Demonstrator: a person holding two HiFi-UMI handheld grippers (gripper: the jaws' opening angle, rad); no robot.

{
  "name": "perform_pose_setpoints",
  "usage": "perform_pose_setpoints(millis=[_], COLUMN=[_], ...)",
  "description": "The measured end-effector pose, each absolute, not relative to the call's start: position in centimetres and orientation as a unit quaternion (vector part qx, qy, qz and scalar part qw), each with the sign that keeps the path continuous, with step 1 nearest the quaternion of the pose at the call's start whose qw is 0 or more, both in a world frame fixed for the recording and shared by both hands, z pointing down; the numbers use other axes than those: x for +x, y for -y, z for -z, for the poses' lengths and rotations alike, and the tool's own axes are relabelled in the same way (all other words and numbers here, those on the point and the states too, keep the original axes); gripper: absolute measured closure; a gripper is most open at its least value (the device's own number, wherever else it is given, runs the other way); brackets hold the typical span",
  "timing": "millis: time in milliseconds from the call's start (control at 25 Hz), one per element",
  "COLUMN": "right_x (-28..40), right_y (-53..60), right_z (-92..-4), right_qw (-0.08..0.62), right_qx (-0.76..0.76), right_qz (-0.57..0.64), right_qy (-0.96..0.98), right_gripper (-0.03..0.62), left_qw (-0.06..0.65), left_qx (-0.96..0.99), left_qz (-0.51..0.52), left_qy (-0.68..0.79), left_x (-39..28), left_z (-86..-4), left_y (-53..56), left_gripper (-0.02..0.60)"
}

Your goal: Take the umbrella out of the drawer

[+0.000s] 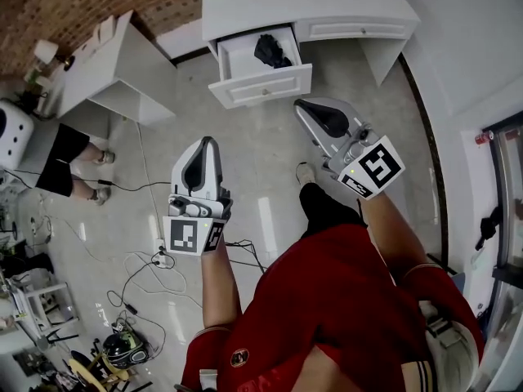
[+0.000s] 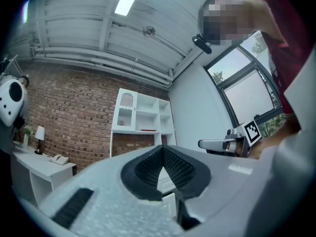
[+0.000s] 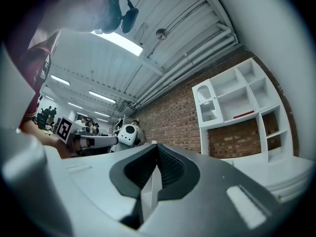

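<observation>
Overhead, umbrella [image 1: 272,50] a dark bundle in the open drawer [image 1: 265,86], long axis slanting back-left to front-right, which end leads unclear, my left gripper [image 1: 207,142] and right gripper [image 1: 302,104] both clenched on nothing, only the head view catches the umbrella — my gripper views give brick wall [image 2: 69,112] and shelves [image 3: 237,102]

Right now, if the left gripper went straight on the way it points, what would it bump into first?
Probably the white shelf unit straight ahead of the left gripper; nothing nearer shows, though depth is unclear.
</observation>
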State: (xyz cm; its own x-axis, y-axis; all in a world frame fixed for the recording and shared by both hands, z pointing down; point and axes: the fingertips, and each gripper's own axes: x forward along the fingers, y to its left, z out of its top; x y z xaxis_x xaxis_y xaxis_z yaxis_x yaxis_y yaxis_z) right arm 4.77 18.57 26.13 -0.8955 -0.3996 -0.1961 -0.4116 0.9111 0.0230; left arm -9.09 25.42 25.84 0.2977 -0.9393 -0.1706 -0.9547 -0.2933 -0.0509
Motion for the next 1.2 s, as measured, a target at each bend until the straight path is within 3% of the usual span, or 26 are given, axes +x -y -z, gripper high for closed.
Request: perform_pose_setpoints(millis=[560,1200], right_x=[1.1,-5.9], right_y=[5.7,19.4], right_z=[-28.3,-38.0], right_qw=[0.064,-0.064], right_qx=[-0.202,-0.249], right_qz=[-0.033,0.004], right_qy=[-0.977,-0.966], right_gripper=[0.583,0.582], left_qw=[0.074,0.052], left_qx=[-0.788,-0.801], left_qz=[-0.036,-0.021], left_qy=[-0.610,-0.597], left_x=[-13.1,-18.8], left_z=[-27.0,-31.5], left_y=[-1.7,9.5], left_gripper=[0.575,0.575])
